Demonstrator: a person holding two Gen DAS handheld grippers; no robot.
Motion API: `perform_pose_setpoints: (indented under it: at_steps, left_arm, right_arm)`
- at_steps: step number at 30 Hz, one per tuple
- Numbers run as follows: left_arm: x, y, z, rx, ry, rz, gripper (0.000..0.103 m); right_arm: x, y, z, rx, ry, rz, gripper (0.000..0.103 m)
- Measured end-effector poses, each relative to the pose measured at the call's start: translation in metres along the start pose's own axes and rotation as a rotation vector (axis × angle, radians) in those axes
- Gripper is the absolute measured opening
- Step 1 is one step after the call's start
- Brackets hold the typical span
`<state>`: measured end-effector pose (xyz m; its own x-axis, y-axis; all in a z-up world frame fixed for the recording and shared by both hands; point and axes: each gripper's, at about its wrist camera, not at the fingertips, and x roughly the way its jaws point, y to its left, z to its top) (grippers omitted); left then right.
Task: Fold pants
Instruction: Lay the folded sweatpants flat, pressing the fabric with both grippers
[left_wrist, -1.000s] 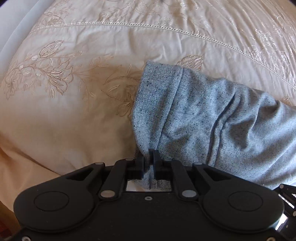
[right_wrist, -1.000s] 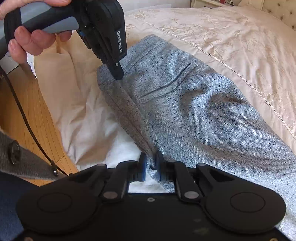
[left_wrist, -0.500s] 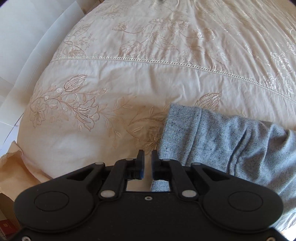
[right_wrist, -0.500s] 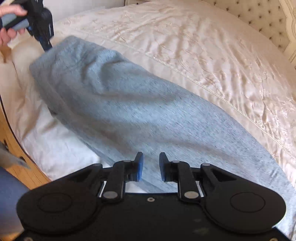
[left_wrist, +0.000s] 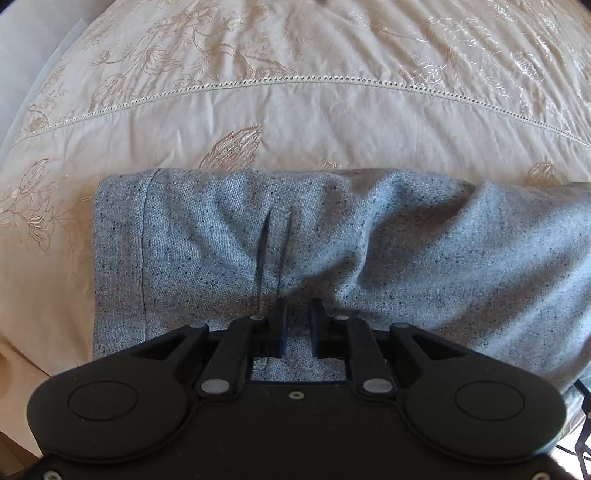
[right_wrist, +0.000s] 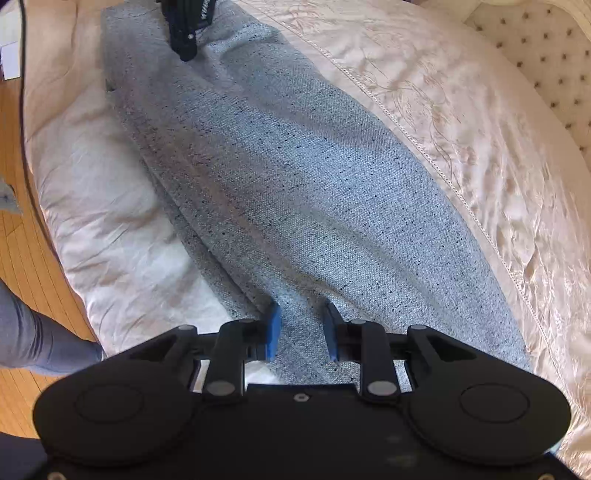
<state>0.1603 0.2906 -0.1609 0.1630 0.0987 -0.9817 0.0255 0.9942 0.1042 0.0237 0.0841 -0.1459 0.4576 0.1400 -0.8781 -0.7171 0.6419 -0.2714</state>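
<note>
my left gripper (left_wrist: 297, 326) points steeply down over the grey flecked woven pants (left_wrist: 332, 251), which lie folded lengthwise along the near edge of the bed with the cream embroidered bedspread (left_wrist: 295, 110). its jaws stand a little apart and are opening; the cloth shows in the gap beneath them, but the pads do not pinch it. from this side the waistband end with its stitched seam (left_wrist: 142, 243) lies to the left, and a short raised pleat (left_wrist: 273, 251) runs straight ahead of the jaws. the fabric bunches into soft ridges toward the right

my right gripper (right_wrist: 301, 332) hangs over the other stretch of the same pants (right_wrist: 295, 177), farther down the leg. its blue-padded jaws are spread wider and opening too, with the grey cloth lying flat below and between them, not gripped. in this view the pants run as one long band from my jaws up to the far top, where the left gripper (right_wrist: 186, 51) shows as a dark tip just above or on the cloth; i cannot tell whether it touches. the near long edge of the pants rests on a white crumpled sheet (right_wrist: 110, 221) at the bedside, the far edge on the bedspread (right_wrist: 461, 110) with its openwork border line. beside the bed is the wooden plank floor (right_wrist: 22, 258), and a person's leg in grey-blue trousers (right_wrist: 33, 339) stands at the lower left
</note>
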Motion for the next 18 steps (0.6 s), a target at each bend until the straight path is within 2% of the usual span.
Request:
perform_pose_setpoints:
  at_steps: [3, 6, 8, 11, 13, 14, 15, 18]
  left_arm:
    - [0.006, 0.001, 0.014, -0.035, 0.034, 0.026, 0.021]
    - [0.014, 0.007, 0.027, -0.091, 0.077, 0.034, 0.021]
    - [0.016, 0.008, 0.032, -0.115, 0.095, 0.041, 0.021]
    - [0.018, 0.004, 0.038, -0.091, 0.096, 0.071, 0.021]
    - [0.018, 0.000, 0.038, -0.063, 0.088, 0.088, 0.021]
    - [0.019, -0.002, 0.038, -0.050, 0.085, 0.096, 0.021]
    - [0.018, -0.004, 0.038, -0.038, 0.083, 0.104, 0.021]
    - [0.018, -0.010, 0.040, -0.015, 0.086, 0.122, 0.021]
  right_arm:
    - [-0.012, 0.003, -0.011, -0.080, -0.050, 0.038, 0.029]
    - [-0.014, 0.013, -0.026, -0.234, -0.080, -0.003, 0.030]
    - [-0.009, 0.007, -0.031, -0.260, -0.082, -0.024, 0.030]
    - [-0.004, -0.006, -0.032, -0.211, -0.097, -0.010, 0.030]
    - [-0.006, -0.015, -0.030, -0.169, -0.101, 0.025, 0.025]
    - [-0.009, -0.024, -0.030, -0.115, -0.099, 0.069, 0.021]
    - [-0.013, -0.030, -0.029, -0.065, -0.097, 0.106, 0.003]
    - [-0.031, -0.044, -0.030, 0.046, -0.099, 0.208, 0.004]
